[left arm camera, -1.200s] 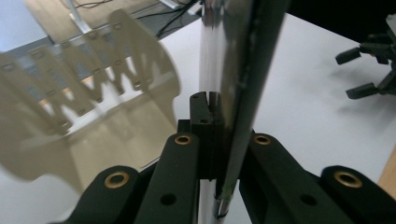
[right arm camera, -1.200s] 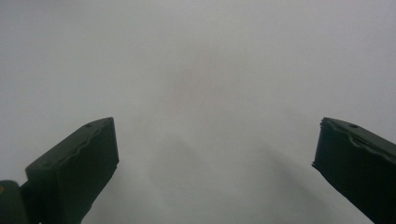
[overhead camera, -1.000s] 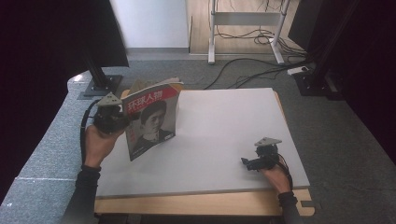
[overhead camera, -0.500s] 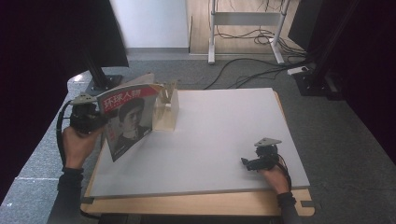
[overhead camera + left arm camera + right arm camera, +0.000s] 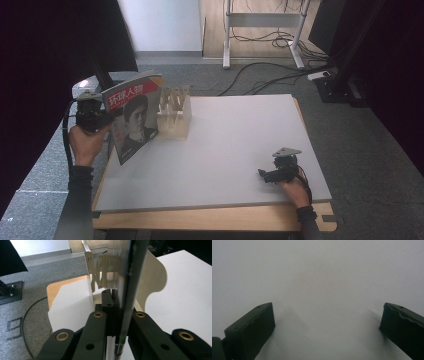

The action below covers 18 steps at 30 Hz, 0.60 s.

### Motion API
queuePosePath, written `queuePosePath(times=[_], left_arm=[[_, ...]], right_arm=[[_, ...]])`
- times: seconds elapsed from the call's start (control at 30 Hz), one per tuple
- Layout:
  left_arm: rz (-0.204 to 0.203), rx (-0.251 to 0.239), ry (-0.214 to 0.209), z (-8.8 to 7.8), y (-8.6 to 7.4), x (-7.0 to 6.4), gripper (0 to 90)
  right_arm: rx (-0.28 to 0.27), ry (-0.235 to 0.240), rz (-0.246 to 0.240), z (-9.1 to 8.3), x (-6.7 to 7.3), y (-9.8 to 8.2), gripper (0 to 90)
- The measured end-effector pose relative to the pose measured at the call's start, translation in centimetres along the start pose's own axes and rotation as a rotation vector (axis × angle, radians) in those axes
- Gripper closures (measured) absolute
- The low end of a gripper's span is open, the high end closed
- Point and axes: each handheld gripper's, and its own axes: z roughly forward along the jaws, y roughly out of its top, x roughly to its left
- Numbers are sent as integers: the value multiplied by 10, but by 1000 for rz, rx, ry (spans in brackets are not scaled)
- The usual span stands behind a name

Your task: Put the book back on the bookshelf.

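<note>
A magazine (image 5: 134, 116) with a red title band and a portrait on its cover stands upright at the table's left edge. My left gripper (image 5: 102, 119) is shut on its edge, held up by a hand. In the left gripper view the magazine (image 5: 128, 287) runs edge-on between the closed jaws. A pale wooden slotted rack (image 5: 175, 116) stands just right of the magazine, and its wall (image 5: 150, 282) shows behind it. My right gripper (image 5: 262, 174) rests on the table near the front right corner, jaws wide open (image 5: 327, 322) over bare white surface.
The white tabletop (image 5: 240, 145) lies on a wooden board. Black curtains and stand legs border the left and right. Cables and a metal frame (image 5: 265, 30) lie on the floor beyond the far edge.
My left gripper has carried the magazine leftward and away from the table's middle, uncovering the wooden rack. The right gripper has not moved.
</note>
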Motion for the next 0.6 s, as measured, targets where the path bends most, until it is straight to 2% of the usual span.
queuePosePath(times=[0.27, 0.4, 0.53, 0.6], left_arm=[[-21, -42, 3, 27, 8, 0, 871], [-4, -69, 11, 39, 5, -2, 870], [-2, -21, -28, 37, 6, 0, 866], [18, 37, -48, 34, 8, 1, 861]], right_arm=[[-1, 0, -2, 0, 0, 0, 0], [-2, 1, -2, 0, 0, 0, 0], [-2, 1, -2, 0, 0, 0, 0], [-2, 1, -2, 0, 0, 0, 0]])
